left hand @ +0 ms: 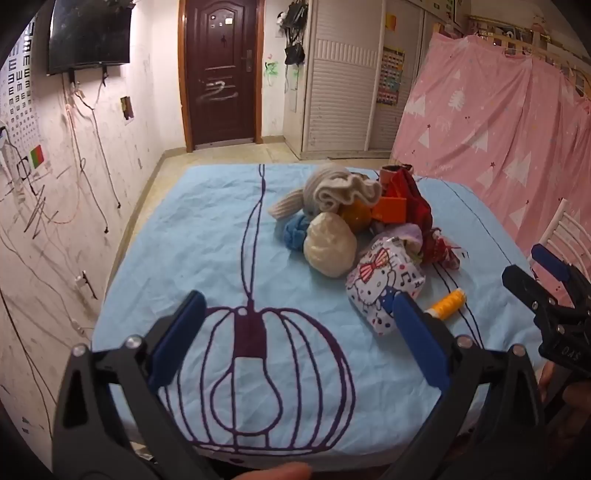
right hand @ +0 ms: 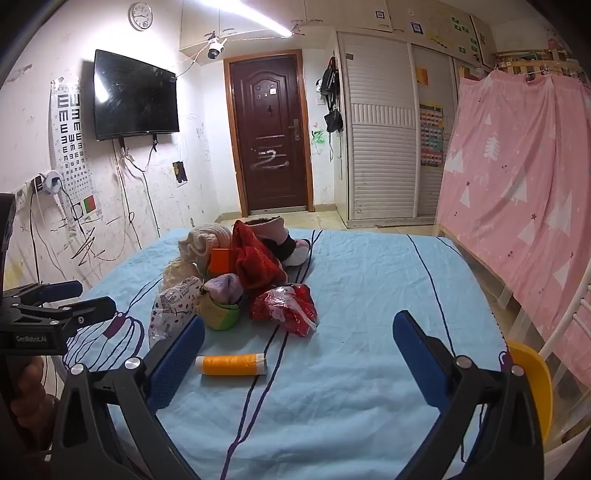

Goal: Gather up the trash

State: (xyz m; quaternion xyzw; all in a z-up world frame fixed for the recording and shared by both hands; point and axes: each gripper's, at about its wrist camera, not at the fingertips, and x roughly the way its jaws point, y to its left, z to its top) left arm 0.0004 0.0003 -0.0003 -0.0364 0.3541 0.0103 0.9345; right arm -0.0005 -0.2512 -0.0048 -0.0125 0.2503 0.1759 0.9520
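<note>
Approach step: both hand-held grippers, left (left hand: pixel 299 325) and right (right hand: pixel 299 347), stand apart, empty. Next, probably close on the orange spool (right hand: pixel 232 364).

black hand-held gripper (left hand: pixel 299 332), blue finger pads (left hand: pixel 419 338), silver screws

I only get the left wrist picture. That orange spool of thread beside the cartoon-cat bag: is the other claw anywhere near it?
Observer: Yes. In the right wrist view the orange spool lies on its side between the open fingers of the right claw, untouched.
Visitor: Is there somewhere to drop trash?
Observer: A yellow container shows at the bed's right edge, beside that claw. I cannot tell what it is.
Visitor: My view cuts off above the television. What's up there?
Observer: A round wall clock hangs above the television.
</note>
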